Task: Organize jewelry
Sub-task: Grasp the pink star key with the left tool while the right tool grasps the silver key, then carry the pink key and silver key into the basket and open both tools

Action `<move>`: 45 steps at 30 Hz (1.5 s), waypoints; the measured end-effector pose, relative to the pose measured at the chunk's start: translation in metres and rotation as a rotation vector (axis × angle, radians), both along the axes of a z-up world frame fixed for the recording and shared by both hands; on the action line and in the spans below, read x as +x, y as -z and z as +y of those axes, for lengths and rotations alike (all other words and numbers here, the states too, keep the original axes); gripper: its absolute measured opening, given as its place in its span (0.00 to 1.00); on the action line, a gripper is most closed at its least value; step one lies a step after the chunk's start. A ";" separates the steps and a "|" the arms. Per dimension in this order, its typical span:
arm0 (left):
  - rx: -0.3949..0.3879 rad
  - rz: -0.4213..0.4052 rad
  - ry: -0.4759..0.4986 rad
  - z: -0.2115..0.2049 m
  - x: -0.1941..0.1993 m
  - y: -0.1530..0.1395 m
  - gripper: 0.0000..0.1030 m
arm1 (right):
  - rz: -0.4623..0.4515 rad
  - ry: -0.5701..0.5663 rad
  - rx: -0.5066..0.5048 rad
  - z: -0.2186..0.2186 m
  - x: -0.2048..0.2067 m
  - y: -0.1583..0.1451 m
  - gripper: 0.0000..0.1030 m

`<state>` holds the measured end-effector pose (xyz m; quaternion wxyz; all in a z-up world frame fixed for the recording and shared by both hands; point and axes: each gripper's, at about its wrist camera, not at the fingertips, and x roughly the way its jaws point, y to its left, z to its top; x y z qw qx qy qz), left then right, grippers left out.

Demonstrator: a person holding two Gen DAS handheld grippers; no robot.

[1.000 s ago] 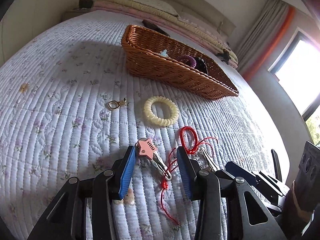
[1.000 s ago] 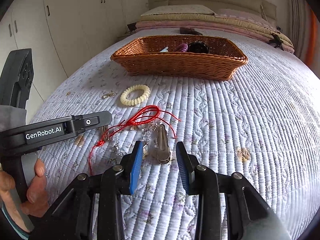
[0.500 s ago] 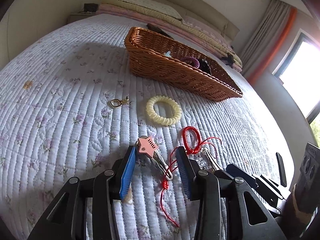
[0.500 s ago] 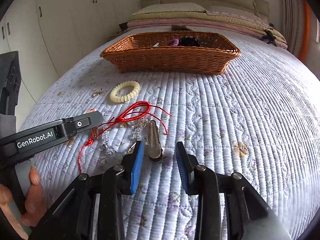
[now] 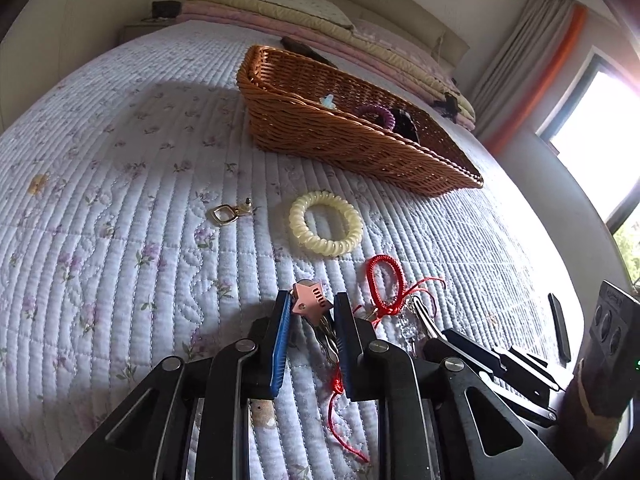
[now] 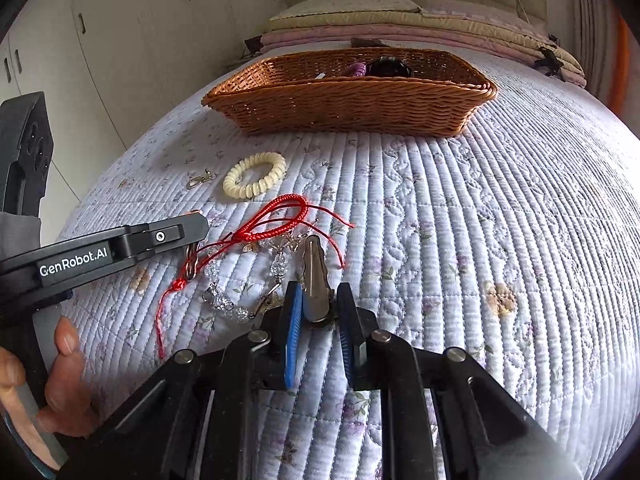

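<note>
A pink star hair clip [image 5: 310,304] lies on the quilt between the fingers of my left gripper [image 5: 310,312], which has closed in around it. A silver metal hair clip [image 6: 315,280] lies between the fingers of my right gripper [image 6: 318,304], closed in on its near end. Both clips rest on the bed. A red cord bracelet [image 6: 280,220] and a crystal bead chain [image 6: 232,300] lie between the grippers. A cream spiral hair tie [image 5: 326,222] and a small gold clasp [image 5: 226,213] lie farther out. A wicker basket [image 5: 320,136] holds several pieces.
The quilted bedspread [image 6: 500,220] covers the whole bed. Folded blankets and pillows [image 6: 400,20] are stacked behind the basket. Cupboards [image 6: 120,40] stand at the left and a window [image 5: 600,128] at the right. The left gripper [image 6: 120,244] and a hand show in the right wrist view.
Both grippers have narrowed: the left around the pink star clip, the right around the silver clip. Both moved slightly forward and lower toward the bed.
</note>
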<state>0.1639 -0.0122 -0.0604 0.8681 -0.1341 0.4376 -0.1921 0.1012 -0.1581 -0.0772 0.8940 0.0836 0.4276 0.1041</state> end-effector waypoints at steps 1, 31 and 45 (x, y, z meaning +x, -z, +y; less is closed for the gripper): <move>-0.008 -0.002 0.014 0.000 0.000 -0.001 0.21 | -0.002 0.005 -0.001 -0.001 -0.001 -0.001 0.19; -0.050 0.000 0.008 0.050 -0.034 -0.007 0.21 | -0.034 0.151 0.091 -0.045 -0.022 -0.018 0.19; 0.056 -0.021 -0.022 0.045 -0.040 -0.015 0.27 | -0.025 0.146 0.105 -0.045 -0.019 -0.015 0.19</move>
